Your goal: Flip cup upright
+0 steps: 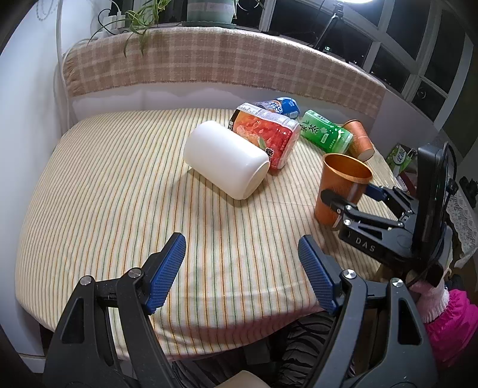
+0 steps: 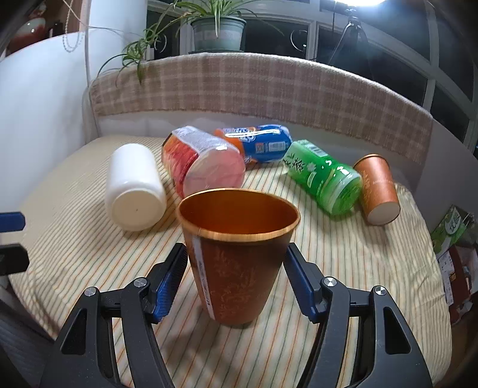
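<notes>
Striped tablecloth [image 1: 119,185] covers the table; plaid blanket [image 1: 227,59] along the back, dark windows [image 2: 397,59] and a potted plant [image 2: 218,28] behind. Orange cup [image 2: 236,262] stands upright near the front edge, between the right gripper's [image 2: 236,283] spread jaws; contact unclear. Left gripper [image 1: 242,268] hangs open, empty.

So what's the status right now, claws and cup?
Left claw open, empty. Right claw around upright orange cup, apparently touching. White cup lies sideways nearby; nothing blocking.

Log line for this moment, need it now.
orange cup upright on table | right gripper straddles it, contact unclear | left gripper open, empty
</notes>
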`<action>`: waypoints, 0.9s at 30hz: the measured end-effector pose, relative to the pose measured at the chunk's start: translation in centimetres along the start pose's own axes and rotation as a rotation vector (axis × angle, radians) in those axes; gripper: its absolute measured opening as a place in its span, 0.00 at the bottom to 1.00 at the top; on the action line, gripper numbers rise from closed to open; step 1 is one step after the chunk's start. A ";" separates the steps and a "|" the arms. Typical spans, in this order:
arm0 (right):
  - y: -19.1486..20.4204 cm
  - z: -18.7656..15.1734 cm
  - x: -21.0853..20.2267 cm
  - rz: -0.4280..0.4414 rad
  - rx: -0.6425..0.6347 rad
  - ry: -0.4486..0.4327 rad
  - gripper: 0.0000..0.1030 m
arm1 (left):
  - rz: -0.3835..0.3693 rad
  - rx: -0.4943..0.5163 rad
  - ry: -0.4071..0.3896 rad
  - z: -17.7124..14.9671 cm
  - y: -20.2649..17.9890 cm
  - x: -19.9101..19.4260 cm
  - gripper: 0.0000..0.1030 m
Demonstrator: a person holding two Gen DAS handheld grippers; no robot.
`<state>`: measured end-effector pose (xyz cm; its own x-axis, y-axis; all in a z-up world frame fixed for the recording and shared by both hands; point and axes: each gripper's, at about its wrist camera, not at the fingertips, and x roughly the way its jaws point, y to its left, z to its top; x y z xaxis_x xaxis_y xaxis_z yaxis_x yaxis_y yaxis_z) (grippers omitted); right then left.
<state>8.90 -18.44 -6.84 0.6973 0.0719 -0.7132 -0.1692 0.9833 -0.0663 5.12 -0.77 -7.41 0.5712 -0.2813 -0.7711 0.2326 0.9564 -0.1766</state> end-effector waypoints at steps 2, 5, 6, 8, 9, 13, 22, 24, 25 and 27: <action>0.0 -0.3 -0.2 0.000 0.005 -0.001 0.64 | 0.001 0.003 -0.005 0.0 -0.1 -0.1 0.78; -0.2 -0.7 -0.5 0.006 0.018 0.005 0.64 | 0.005 0.012 -0.023 -0.1 -0.3 -0.4 0.78; -0.3 -0.8 -0.6 0.009 0.026 0.011 0.64 | 0.011 0.019 -0.039 -0.1 -0.5 -0.7 0.78; -0.4 -1.0 -1.1 0.010 0.037 0.012 0.67 | 0.023 0.032 -0.075 -0.2 -0.7 -1.3 0.78; -0.5 -1.2 -1.5 0.012 0.044 0.006 0.69 | 0.027 0.038 -0.100 -0.3 -0.8 -1.7 0.78; -0.8 -1.7 -3.6 0.014 0.065 -0.019 0.69 | 0.060 0.055 -0.231 -0.5 -1.2 -3.6 0.78; -0.8 -2.7 -10.7 -0.040 0.130 -0.189 0.74 | 0.148 0.068 -0.502 -1.0 -1.6 -7.7 0.87; -0.5 -2.7 -11.9 -0.080 0.130 -0.240 0.77 | 0.169 0.067 -0.551 -1.2 -1.6 -8.4 0.92; -0.4 -2.7 -12.4 -0.097 0.133 -0.264 0.78 | 0.181 0.066 -0.571 -1.3 -1.7 -8.6 0.93; -0.3 -2.5 -13.3 -0.122 0.138 -0.304 0.79 | 0.199 0.069 -0.604 -1.5 -1.8 -9.1 0.99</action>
<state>-2.10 -20.16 0.93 0.8855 -0.0217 -0.4641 0.0097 0.9996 -0.0284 -1.68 0.22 -0.99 0.9470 -0.1123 -0.3010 0.1145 0.9934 -0.0103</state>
